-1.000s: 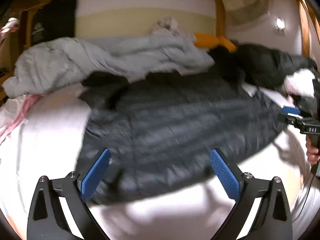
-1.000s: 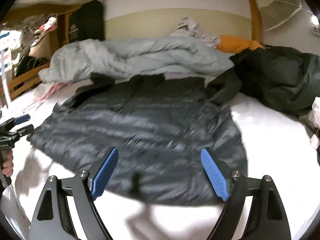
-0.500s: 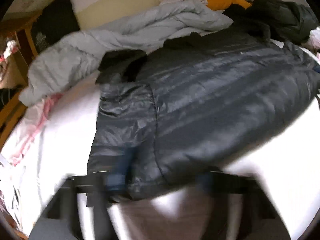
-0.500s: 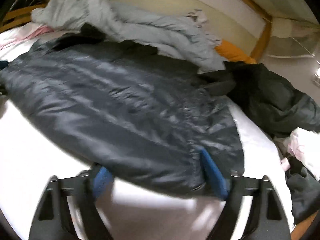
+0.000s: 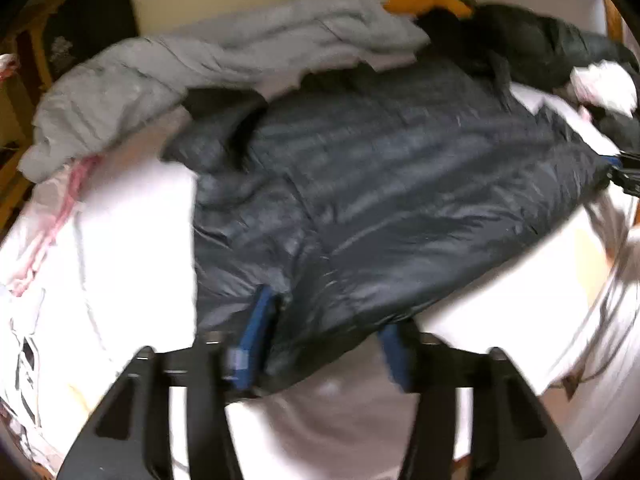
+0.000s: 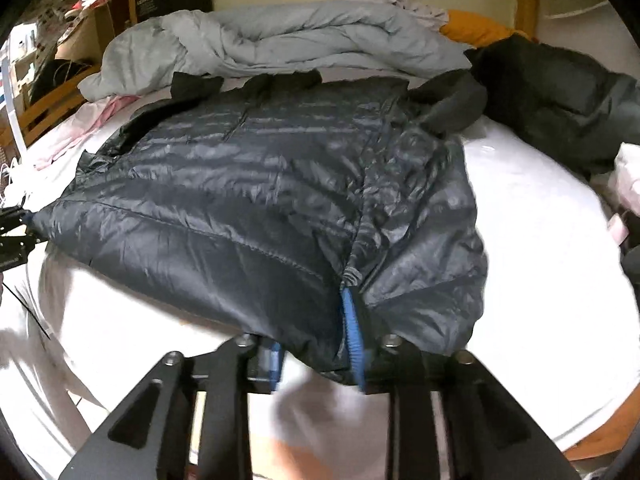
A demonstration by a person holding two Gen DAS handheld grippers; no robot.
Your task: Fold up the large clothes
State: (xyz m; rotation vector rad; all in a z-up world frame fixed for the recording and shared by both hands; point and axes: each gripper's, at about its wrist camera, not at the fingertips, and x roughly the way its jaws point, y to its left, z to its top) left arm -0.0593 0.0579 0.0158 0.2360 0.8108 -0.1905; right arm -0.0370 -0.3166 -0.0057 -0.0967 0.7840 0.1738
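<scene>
Jacket [image 6: 256,208] lies flat — collar toward headboard, hem nearest.

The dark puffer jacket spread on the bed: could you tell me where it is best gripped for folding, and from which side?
Grip the dark puffer jacket by its bottom hem, at both corners, coming in low from the foot of the white bed. It lies flat with the hem nearest and the collar far. Both the left gripper and right gripper already have hem fabric between their jaws.
</scene>
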